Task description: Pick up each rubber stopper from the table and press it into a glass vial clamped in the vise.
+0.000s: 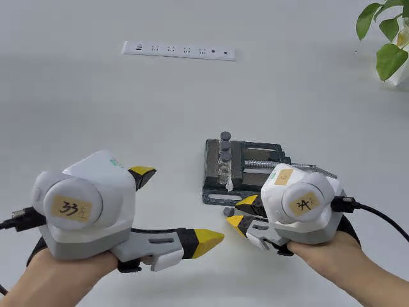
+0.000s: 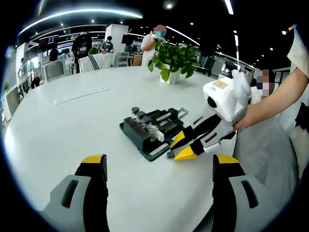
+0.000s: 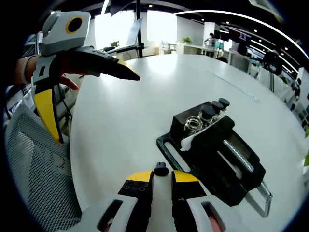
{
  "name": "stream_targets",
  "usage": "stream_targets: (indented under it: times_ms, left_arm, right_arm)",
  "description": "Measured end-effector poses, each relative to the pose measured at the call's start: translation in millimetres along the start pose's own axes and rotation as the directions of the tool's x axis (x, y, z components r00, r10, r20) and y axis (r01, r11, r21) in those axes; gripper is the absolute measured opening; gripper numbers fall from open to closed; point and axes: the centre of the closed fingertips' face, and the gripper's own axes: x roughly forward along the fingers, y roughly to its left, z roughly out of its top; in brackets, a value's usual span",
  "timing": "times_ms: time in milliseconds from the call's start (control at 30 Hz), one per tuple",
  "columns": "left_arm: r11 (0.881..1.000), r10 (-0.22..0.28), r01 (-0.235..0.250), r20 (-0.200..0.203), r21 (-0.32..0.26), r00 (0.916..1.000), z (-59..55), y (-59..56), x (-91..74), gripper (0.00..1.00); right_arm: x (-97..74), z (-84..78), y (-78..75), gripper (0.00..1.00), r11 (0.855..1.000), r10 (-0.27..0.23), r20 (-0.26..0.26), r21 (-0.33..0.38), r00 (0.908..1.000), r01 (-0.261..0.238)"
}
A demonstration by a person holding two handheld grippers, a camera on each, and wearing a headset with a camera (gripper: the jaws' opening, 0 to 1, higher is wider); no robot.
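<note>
The right gripper (image 3: 162, 176) has its jaws drawn narrow, with one loose rubber stopper (image 3: 161, 169) right at their tips on the table. I cannot tell whether they pinch it or merely flank it. The left gripper (image 1: 176, 204) is spread wide, holds nothing, and hovers well apart from the vise.

Just beyond the right tips sits one black vise (image 3: 227, 154) clamping four glass vials (image 3: 207, 116) in a row. Three are capped with dark stoppers, and the nearest, the open vial (image 3: 192, 123), is clear. A white scrap (image 3: 189, 141) hangs beside it.

All this rests on a broad, round white table (image 1: 96, 115). It also carries one power strip (image 1: 179, 50) at the far side and one potted plant (image 2: 174, 60) near the edge. Around the table is an open office with ceiling light strips, desks and several people standing. A grey mesh chair (image 3: 34, 159) stands at the near rim.
</note>
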Motion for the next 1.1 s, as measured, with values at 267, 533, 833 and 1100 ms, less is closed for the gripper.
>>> stream_targets:
  times_ms: [267, 533, 833, 1100]
  left_arm:
    - [1.0, 0.0, 0.0, 0.002, -0.004, 1.0, -0.1, -0.6, 0.2, 0.89]
    - [1.0, -0.005, 0.005, 0.0, 0.002, 1.0, -0.4, -2.5, 0.6, 0.89]
    - [0.998, -0.024, 0.025, -0.013, 0.06, 0.9996, 0.9, -7.5, 3.1, 0.86]
    - [0.985, -0.061, 0.064, -0.024, 0.162, 0.9979, 6.2, -15.8, 7.2, 0.78]
  right_arm:
    - [0.3, 1.6, 1.1, 0.08, 1.0, 0.003, 0.006, -0.015, 1.0, -0.003]
    - [-5.1, 6.8, -0.2, 0.07, 1.0, 0.007, 0.024, -0.016, 0.9997, -0.007]
    - [-30.3, 16.6, -1.0, 0.07, 0.993, 0.08, -0.016, -0.086, 0.9967, -0.081]
    - [-62.0, 33.0, -3.5, 0.06, 0.961, 0.174, -0.093, -0.204, 0.9804, -0.189]
